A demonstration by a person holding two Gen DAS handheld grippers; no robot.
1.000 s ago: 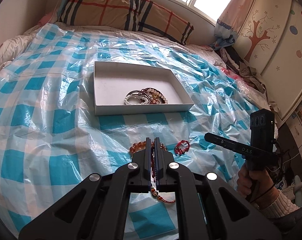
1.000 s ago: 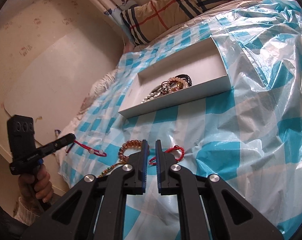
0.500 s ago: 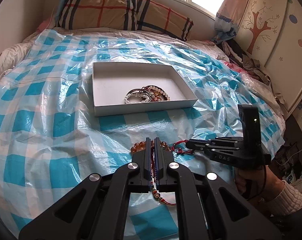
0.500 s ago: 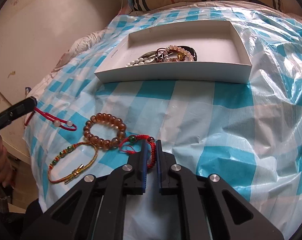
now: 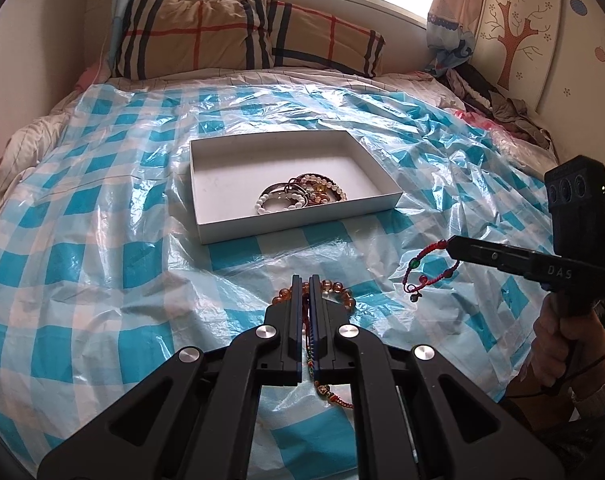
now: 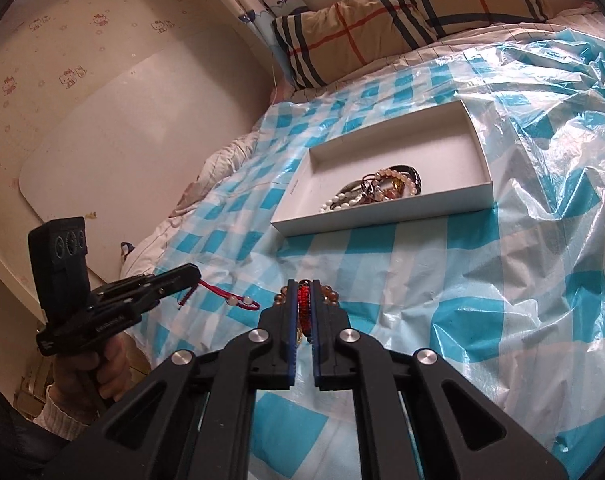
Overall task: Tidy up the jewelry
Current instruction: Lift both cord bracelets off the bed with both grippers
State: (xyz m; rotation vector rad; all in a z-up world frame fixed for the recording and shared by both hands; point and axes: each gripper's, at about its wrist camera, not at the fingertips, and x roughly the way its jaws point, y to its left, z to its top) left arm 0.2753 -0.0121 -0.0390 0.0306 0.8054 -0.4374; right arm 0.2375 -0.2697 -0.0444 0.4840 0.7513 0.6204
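Note:
A white box [image 5: 206, 168] on the checked plastic sheet holds several bracelets [image 5: 302, 196]; it also shows in the right wrist view [image 6: 294, 196]. My left gripper [image 5: 306, 280] is shut on a red cord bracelet with pale beads [image 6: 234, 298], held above the sheet. My right gripper [image 6: 302, 284] is shut on a red woven bracelet with green beads [image 5: 426, 268], lifted off the sheet. An amber bead bracelet [image 5: 338, 294] lies on the sheet just past the left fingertips. A multicoloured cord bracelet [image 5: 326, 388] lies under the left gripper.
A blue and white checked plastic sheet [image 5: 102, 260] covers the bed. A plaid pillow [image 5: 242, 36] lies at the headboard. Clothes [image 5: 494, 100] are piled at the far right by a wardrobe. A wall and white board [image 6: 142, 128] stand left of the bed.
My right gripper has closed on the red woven bracelet and lifted it off the sheet, up and back to the right. My left gripper still holds its red cord bracelet.

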